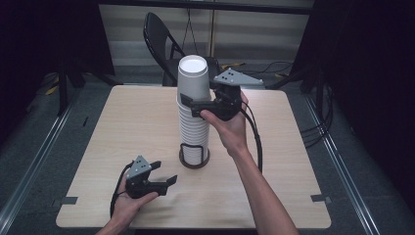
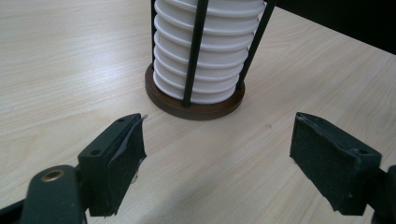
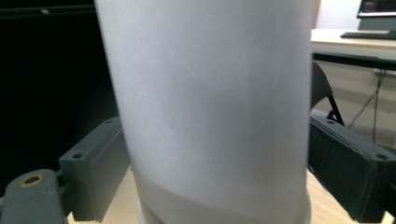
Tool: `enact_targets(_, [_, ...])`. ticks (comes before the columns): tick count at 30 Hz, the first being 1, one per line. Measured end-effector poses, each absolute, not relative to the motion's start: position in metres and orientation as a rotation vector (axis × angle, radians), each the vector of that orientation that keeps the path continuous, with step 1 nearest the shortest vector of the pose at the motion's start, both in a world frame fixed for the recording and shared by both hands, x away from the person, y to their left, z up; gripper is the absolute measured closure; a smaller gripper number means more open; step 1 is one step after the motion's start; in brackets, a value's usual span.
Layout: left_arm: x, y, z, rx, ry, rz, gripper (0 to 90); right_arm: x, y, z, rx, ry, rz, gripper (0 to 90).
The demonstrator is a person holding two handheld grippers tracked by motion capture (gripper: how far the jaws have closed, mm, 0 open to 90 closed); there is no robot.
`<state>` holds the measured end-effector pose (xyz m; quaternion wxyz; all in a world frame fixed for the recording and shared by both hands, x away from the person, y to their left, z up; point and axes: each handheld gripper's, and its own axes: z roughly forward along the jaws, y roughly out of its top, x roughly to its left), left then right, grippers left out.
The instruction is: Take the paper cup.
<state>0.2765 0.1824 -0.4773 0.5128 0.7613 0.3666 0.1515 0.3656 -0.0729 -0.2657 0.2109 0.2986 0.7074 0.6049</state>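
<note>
A tall stack of white paper cups point(image 1: 192, 132) stands in a black wire holder on a round brown base point(image 1: 194, 160) at the middle of the table. My right gripper point(image 1: 188, 100) is shut on the top cup point(image 1: 193, 78), whose wall sits between both jaws in the right gripper view: top cup point(image 3: 210, 102), right gripper point(image 3: 215, 177). My left gripper point(image 1: 165, 173) rests open near the front left of the holder, with nothing between its fingers. In the left gripper view my left gripper point(image 2: 217, 154) faces the base point(image 2: 196, 109) and the lowest cups point(image 2: 210, 56).
The light wooden table point(image 1: 122, 127) has bare room left and right of the holder. A black folding chair point(image 1: 159, 39) stands behind the far edge. Cables lie on the floor at the right point(image 1: 318, 132). A desk with a keyboard point(image 3: 364, 35) is far off.
</note>
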Motion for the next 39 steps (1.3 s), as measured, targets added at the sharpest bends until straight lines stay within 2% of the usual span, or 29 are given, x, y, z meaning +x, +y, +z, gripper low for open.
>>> enact_targets(12, [0.277, 0.183, -0.477, 1.831, 0.883, 0.364, 17.9, 0.374, -0.055, -0.270, 0.867, 1.986, 1.590, 9.0])
enact_targets(39, [0.277, 0.184, -0.478, 1.828, 0.882, 0.356, 18.1, 0.373, -0.058, -0.266, 0.848, 1.941, 1.614, 11.7])
